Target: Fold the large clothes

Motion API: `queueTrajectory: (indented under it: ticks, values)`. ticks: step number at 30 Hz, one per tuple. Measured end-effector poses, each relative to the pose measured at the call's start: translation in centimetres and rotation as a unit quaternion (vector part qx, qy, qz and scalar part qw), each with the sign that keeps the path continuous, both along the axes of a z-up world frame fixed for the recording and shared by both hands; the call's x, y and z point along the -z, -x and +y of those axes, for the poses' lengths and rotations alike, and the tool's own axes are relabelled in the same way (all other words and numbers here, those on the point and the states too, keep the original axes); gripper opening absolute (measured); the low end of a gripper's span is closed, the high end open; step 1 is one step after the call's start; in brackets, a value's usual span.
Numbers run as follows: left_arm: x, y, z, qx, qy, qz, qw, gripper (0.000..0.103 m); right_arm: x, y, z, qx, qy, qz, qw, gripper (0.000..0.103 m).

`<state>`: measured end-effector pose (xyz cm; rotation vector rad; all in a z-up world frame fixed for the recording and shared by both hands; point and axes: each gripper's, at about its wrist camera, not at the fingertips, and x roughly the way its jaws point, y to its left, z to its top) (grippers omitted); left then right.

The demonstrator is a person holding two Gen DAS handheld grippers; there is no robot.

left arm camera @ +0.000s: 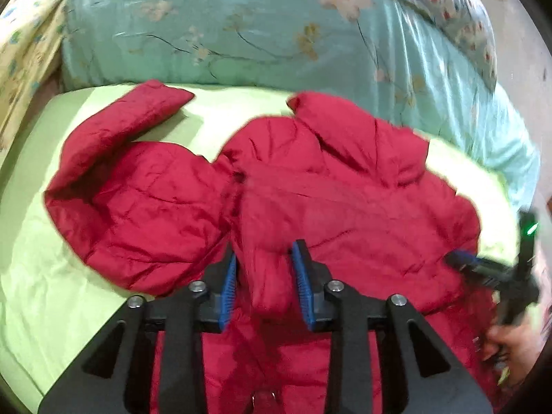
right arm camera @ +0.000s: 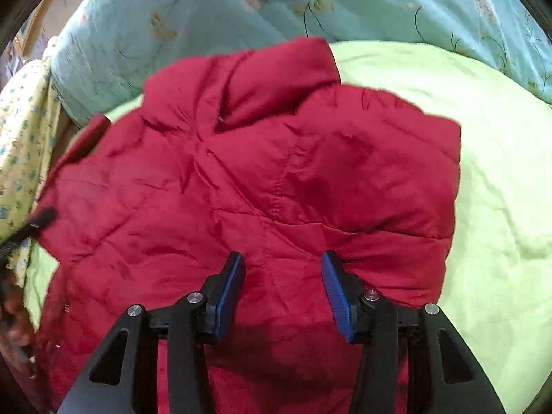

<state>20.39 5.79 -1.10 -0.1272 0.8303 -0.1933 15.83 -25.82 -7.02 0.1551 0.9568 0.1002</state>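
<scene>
A red quilted puffer jacket [left arm camera: 310,193] lies on a light green bed sheet [left arm camera: 41,269]. One sleeve [left arm camera: 120,127] stretches out to the far left. In the right wrist view the jacket [right arm camera: 258,179] fills the middle, with its collar [right arm camera: 276,76] at the far end. My left gripper [left arm camera: 264,258] is open, its blue pads on either side of a raised fold of jacket fabric. My right gripper [right arm camera: 281,269] is open just above the jacket's body; it also shows at the right edge of the left wrist view [left arm camera: 462,262].
A turquoise floral quilt [left arm camera: 241,27] is bunched along the far side of the bed. A yellow floral cloth [left arm camera: 24,45] lies at the far left. Bare green sheet [right arm camera: 500,207] lies to the right of the jacket.
</scene>
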Motion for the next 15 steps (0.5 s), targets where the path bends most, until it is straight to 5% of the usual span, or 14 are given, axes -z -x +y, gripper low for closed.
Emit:
queueTrajectory:
  ticks: [3, 7, 15]
  values:
    - [-1.8, 1.2, 1.3, -0.027, 0.004, -0.033, 0.9991, 0.029, 0.3, 0.0, 0.1, 0.005, 0.009, -0.001, 1.000, 0.049]
    - [-2.3, 1.3, 0.4, 0.035, 0.056, -0.029, 0.9974, 0.029, 0.4, 0.3, -0.3, 0.006, 0.014, -0.005, 1.000, 0.050]
    - [4.5, -1.6, -5.2, 0.067, -0.032, 0.046, 0.9962, 0.029, -0.1, 0.3, 0.4, 0.005, 0.023, -0.003, 1.000, 0.050]
